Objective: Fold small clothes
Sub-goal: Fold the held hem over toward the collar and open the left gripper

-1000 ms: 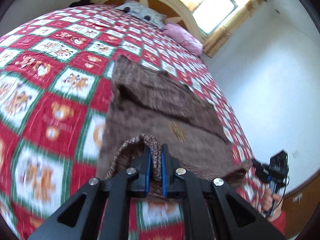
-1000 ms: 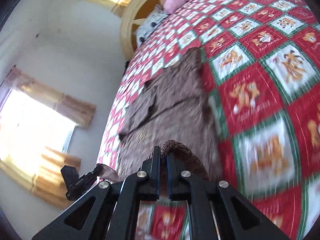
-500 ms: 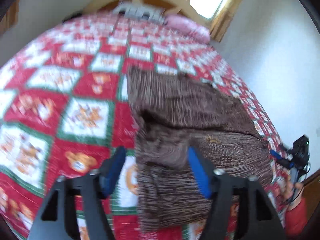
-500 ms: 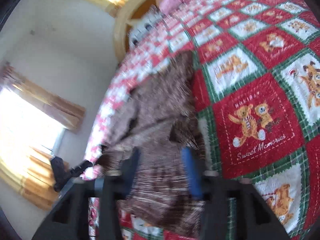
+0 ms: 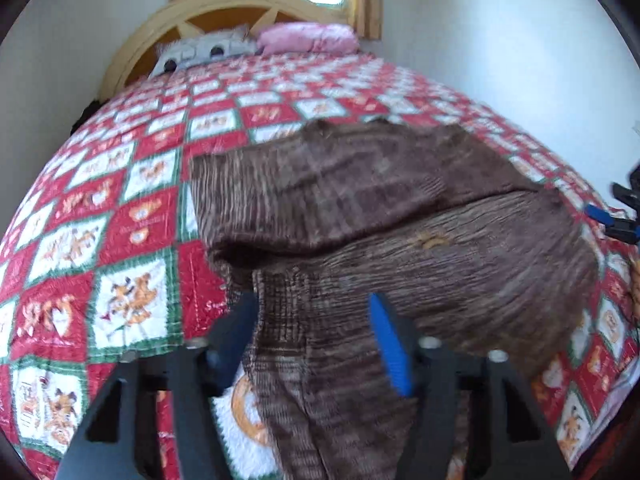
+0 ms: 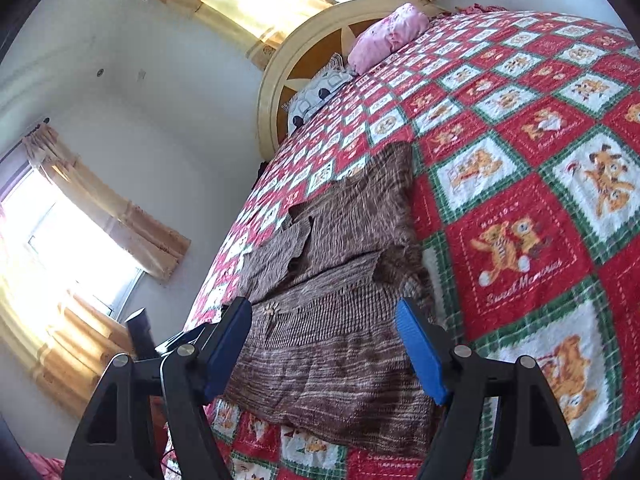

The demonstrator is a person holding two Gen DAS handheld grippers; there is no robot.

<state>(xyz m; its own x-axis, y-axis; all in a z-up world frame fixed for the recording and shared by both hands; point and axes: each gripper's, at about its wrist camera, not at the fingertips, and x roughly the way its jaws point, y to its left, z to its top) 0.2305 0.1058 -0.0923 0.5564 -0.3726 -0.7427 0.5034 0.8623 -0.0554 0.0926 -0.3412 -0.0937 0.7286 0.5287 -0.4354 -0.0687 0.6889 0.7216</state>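
Note:
A brown knitted garment (image 5: 400,208) lies on the bed, its near part folded over the rest, with a small tan emblem on top. My left gripper (image 5: 310,304) hovers over the garment's near left edge. Its jaws are closing with the knit lying between and under them, and the pads do not press it. My right gripper (image 6: 322,306) stands over the garment (image 6: 352,232) at its near end. Its jaws are opening wide and hold nothing. One of its blue pads (image 5: 599,215) shows at the right edge of the left wrist view.
A red, white and green teddy-bear quilt (image 5: 132,220) covers the bed (image 6: 520,248). A grey patterned pillow (image 5: 200,52) and a pink pillow (image 5: 308,38) rest against the arched wooden headboard (image 6: 276,80). White walls and curtained windows (image 6: 80,240) surround the bed.
Both grippers were shut on the garment's lifted edge a second ago and have let go. The cloth now lies folded on the quilt. The left gripper rolled and shifted over the garment's left edge.

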